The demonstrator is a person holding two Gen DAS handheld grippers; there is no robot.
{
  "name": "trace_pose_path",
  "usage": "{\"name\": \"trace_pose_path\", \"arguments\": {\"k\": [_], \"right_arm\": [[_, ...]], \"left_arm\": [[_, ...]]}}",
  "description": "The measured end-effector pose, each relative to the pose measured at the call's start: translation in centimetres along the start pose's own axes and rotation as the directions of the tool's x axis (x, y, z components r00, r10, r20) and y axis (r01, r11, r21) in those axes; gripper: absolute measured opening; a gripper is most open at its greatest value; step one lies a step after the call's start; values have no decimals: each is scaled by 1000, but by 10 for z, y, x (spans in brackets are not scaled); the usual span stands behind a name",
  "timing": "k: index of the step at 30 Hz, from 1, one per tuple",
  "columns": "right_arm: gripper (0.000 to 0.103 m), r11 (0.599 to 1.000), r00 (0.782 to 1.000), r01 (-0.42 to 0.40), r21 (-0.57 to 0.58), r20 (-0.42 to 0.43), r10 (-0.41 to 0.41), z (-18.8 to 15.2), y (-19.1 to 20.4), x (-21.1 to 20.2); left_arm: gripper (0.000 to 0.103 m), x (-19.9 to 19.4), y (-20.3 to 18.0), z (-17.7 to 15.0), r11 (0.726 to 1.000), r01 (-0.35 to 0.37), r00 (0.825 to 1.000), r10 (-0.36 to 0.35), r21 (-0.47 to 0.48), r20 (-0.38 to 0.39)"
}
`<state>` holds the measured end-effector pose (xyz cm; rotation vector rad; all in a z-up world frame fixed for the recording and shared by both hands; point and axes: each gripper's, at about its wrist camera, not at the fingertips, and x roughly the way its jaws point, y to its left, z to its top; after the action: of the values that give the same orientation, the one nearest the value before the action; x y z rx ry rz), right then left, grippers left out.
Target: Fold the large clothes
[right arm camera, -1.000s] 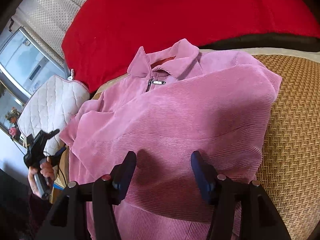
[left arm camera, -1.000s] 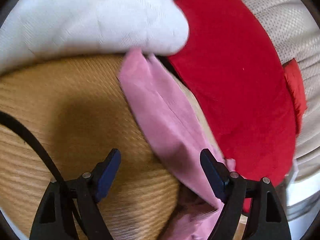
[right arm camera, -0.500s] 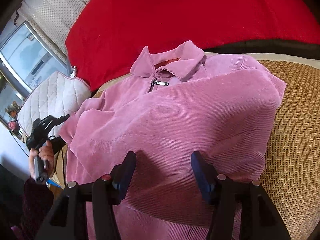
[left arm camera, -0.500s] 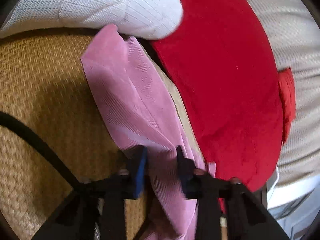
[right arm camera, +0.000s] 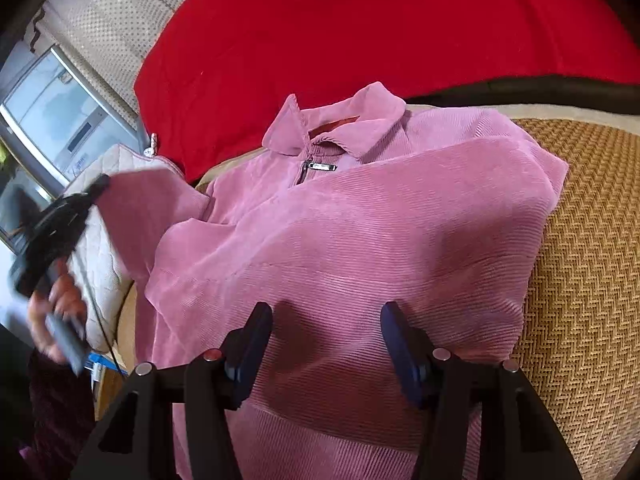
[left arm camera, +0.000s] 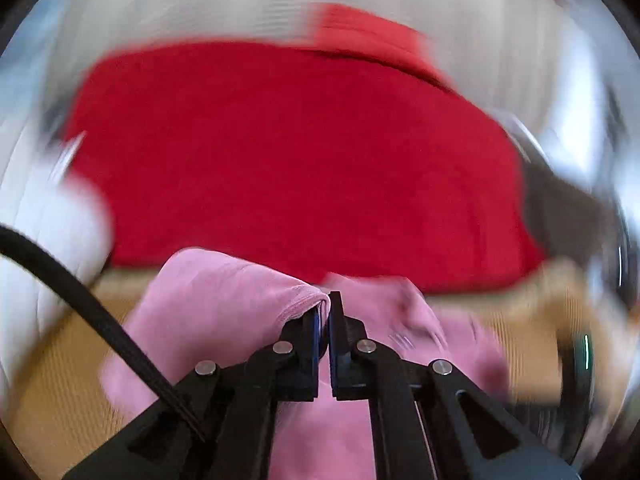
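Note:
A pink corduroy jacket (right arm camera: 360,240) with a collar and zip lies on a woven tan mat (right arm camera: 592,240), one sleeve folded across its front. My left gripper (left arm camera: 325,312) is shut on the other pink sleeve (left arm camera: 224,300) and holds it lifted above the jacket; the left wrist view is blurred. In the right wrist view that gripper (right arm camera: 86,196) shows at the left with the sleeve (right arm camera: 148,208) raised. My right gripper (right arm camera: 326,320) is open and empty, just above the jacket's lower front.
A large red cushion (right arm camera: 360,20) lies behind the jacket's collar. A white quilted cushion (right arm camera: 100,256) sits at the left edge of the mat. A beige dotted fabric (right arm camera: 108,28) and a window are at the far left.
My left gripper closed on the pink sleeve, lifted it and swung it toward the jacket body. My right gripper stayed open over the jacket.

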<state>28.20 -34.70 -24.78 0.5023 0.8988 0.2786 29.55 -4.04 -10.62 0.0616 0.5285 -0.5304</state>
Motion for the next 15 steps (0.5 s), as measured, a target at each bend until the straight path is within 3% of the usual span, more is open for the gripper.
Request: {"name": "trace_pose_path", "arguments": {"k": [3,4,6,7,8,9,12,15], "right_arm": [[60,999,999,-33,38,-6,33,2,-8,-2],[60,998,999,-41,50,-8,41,3,-10,-3],[61,993,997,-68,96,-14,70,5,-18,-6],[61,990,997,-80,120,-12,82,6,-22,-9],[62,984,995,-96,148,-3,98,8,-28,-13],[66,981,995,-103,165,6,104,9,-32,-16],[68,971,992,-126,205,51,118,12,-41,-28],[68,968,990,-132,213,68,120,14,-41,-34]], "left_arm": [[8,10,-82,-43,964,75,986,-33,257,-164],[8,10,-95,-57,955,77,977,-15,287,-211],[9,18,-107,-87,950,79,944,25,301,-328],[9,18,-104,-95,959,75,931,30,272,-363],[10,16,-97,-100,970,75,929,17,233,-369],[18,9,-90,-99,982,67,932,2,177,-363],[54,-28,-57,-88,999,49,964,-54,-23,-262],[79,-61,-19,-64,979,12,991,-39,-202,-129]]}}
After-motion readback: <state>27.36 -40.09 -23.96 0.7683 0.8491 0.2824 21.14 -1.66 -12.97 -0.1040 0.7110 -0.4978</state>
